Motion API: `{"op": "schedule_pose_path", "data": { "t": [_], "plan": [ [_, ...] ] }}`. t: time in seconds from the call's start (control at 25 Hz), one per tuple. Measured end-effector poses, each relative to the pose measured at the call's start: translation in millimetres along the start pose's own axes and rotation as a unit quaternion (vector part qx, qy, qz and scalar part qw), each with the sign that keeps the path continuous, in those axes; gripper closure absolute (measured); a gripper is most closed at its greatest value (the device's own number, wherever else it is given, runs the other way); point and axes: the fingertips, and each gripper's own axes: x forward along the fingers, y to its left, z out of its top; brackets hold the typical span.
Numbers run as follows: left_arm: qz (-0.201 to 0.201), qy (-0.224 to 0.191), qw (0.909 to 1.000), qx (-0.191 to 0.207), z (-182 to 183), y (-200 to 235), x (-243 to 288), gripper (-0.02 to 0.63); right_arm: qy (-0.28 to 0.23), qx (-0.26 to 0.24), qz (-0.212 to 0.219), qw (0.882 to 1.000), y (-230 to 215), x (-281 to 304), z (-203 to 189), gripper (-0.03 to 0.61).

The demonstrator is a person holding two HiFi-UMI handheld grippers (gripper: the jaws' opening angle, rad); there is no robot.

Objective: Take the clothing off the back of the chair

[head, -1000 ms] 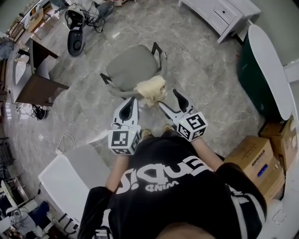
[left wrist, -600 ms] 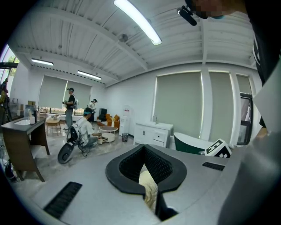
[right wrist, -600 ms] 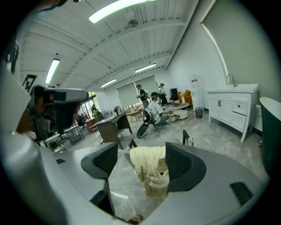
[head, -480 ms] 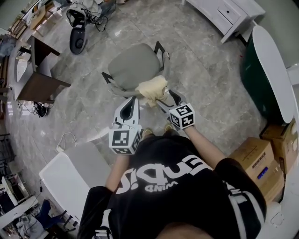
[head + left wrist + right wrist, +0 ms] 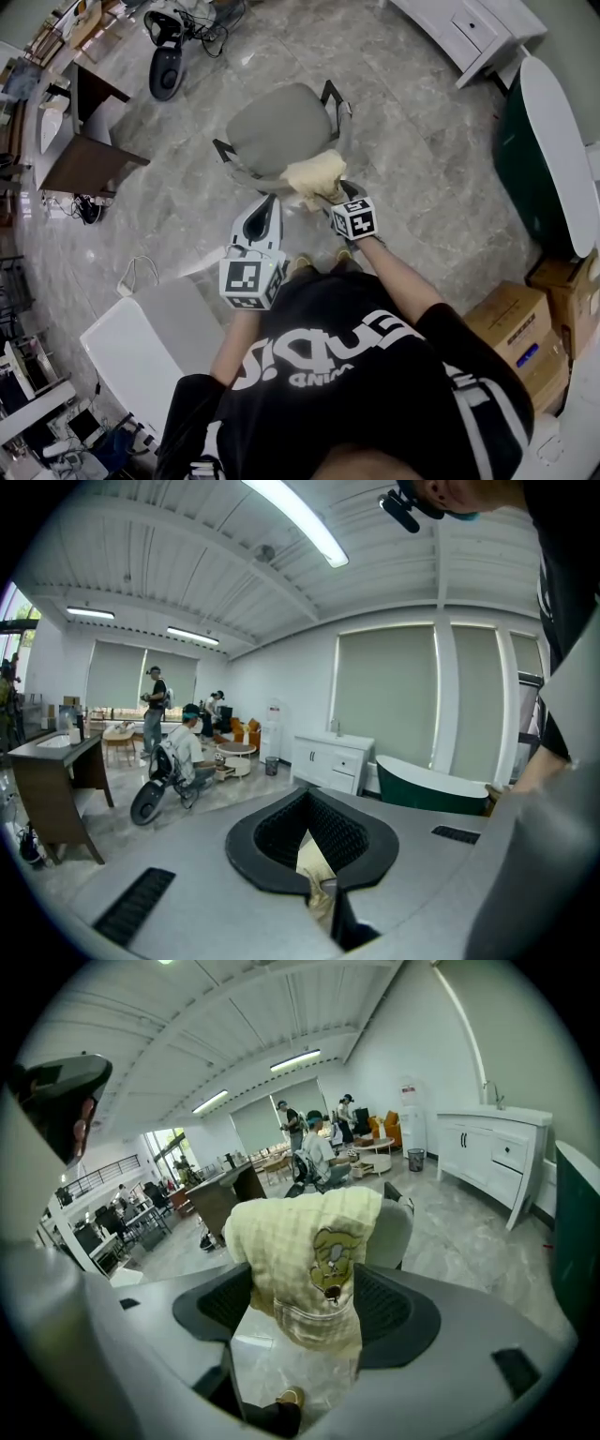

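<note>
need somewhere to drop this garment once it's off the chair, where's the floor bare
Bare marble floor lies between the chair and the white cabinet, and left of the chair toward the dark desk. Crowded by the scooter and the boxes.

Bare floor (image 5: 187, 216) lies open left and right of the chair (image 5: 281, 127). Straight ahead, the clothing (image 5: 316, 174) on the chair back fills the gap between the right hand-held gripper (image 5: 331, 191) jaws. White surface (image 5: 141, 342) and boxes (image 5: 514, 323) stand well apart.
</note>
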Motion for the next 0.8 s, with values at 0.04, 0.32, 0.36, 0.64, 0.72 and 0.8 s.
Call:
{"op": "schedule_pose_path", "data": {
  "t": [0.04,0.32,0.36,0.64,0.72,0.8],
  "plan": [
    [0.002,0.001,1.0,0.0,-1,1,0,0.598,0.003,0.004,0.001,1.0,-1,4,-1,0.287],
    [0.011,0.004,0.9999,0.002,-3,8,-2,0.598,0.011,-0.002,0.016,1.0,-2,18,0,0.288],
    [0.012,0.004,0.9999,0.002,-3,9,-2,0.598,0.011,0.002,0.02,1.0,-1,19,0,0.288],
    [0.014,0.005,0.9999,-0.002,-6,13,-4,0.598,0.021,0.008,0.034,0.999,6,16,-2,0.319],
    [0.012,0.005,0.9999,-0.004,-7,11,-4,0.598,0.023,-0.002,0.037,0.999,7,12,-2,0.382],
    [0.009,0.004,0.9999,-0.004,-8,9,-4,0.598,0.029,-0.016,0.035,0.999,7,9,0,0.432]
  ]
}}
